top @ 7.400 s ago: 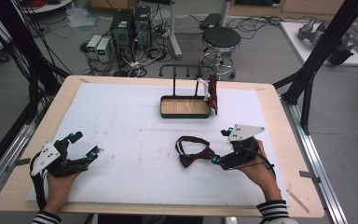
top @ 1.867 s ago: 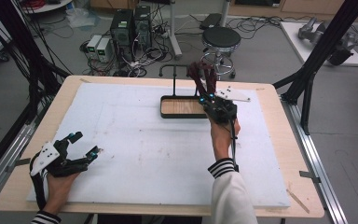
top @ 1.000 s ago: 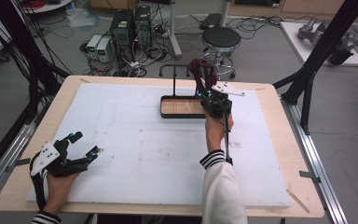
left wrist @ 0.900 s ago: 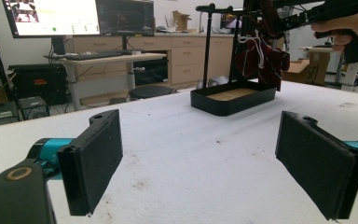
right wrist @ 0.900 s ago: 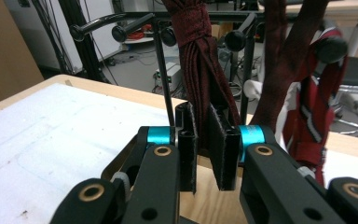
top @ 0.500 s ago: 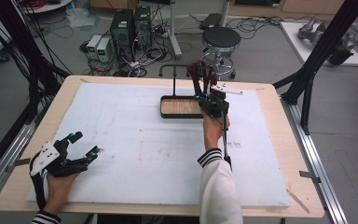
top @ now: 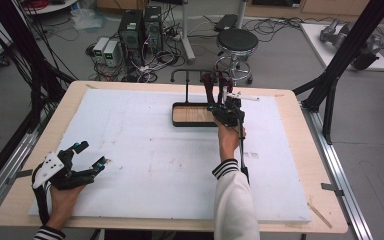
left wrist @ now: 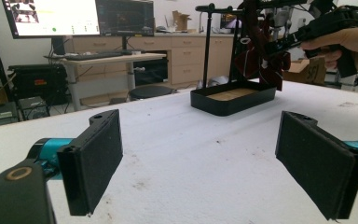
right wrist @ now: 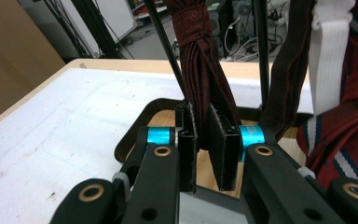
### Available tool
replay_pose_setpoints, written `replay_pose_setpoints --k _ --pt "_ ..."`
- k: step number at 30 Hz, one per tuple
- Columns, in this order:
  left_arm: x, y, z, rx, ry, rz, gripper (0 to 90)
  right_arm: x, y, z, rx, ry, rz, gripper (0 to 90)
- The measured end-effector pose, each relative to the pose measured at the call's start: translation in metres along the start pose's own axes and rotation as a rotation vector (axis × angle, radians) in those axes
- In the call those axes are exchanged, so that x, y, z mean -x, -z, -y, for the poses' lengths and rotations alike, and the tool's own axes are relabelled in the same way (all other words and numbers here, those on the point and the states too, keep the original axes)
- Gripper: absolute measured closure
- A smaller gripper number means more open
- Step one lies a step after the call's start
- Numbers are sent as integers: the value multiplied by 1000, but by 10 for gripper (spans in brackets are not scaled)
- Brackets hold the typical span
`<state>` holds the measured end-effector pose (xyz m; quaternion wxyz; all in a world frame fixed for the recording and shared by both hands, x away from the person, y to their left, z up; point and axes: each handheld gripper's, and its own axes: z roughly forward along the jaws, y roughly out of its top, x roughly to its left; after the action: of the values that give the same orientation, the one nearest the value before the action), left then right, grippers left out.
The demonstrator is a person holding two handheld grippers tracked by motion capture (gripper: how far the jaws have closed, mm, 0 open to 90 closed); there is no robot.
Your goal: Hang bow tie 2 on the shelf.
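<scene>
A black rack (top: 190, 73) rises from a black tray with a wooden floor (top: 192, 116) at the table's far middle. My right gripper (top: 219, 104) is over the tray's right end, shut on a dark red tie (top: 208, 88) that hangs down from the rack's bar. Its pads squeeze the tie (right wrist: 200, 70) just below the knot, seen close in the right gripper view (right wrist: 203, 140). A second, striped tie (right wrist: 349, 130) with a white label hangs beside it. My left gripper (top: 87, 156) rests at the near left, open, nothing between its pads (left wrist: 95, 163).
The white table cover (top: 145, 160) stretches between the two hands. The tray (left wrist: 233, 98) and the right gripper (left wrist: 303, 35) stand far ahead of the left gripper. A stool (top: 236, 42), computers and cables sit behind the table's far edge.
Earlier the tie lay on the table at the near right. The right gripper has carried it to the rack and sunk a little there. The left gripper has stayed put.
</scene>
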<state>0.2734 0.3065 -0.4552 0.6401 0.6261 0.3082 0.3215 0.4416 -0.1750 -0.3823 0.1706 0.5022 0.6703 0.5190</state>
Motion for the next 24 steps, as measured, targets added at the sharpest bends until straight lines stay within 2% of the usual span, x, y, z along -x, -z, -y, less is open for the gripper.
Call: replay_pose_setpoints --k 7,13,16,21,24 --pt "0 0 0 -1 1 1 151 6 -4 4 -59 -34 1 826" --pt "0 0 0 0 1 0 151 8 -10 9 -145 -26 22 826" --pt "0 0 0 0 1 0 151 8 -12 10 -160 -28 22 827" --pt "0 0 0 0 2 1 151 8 -15 12 -201 14 43 826" --pt "0 0 0 0 0 0 151 8 -15 11 -204 26 46 826"
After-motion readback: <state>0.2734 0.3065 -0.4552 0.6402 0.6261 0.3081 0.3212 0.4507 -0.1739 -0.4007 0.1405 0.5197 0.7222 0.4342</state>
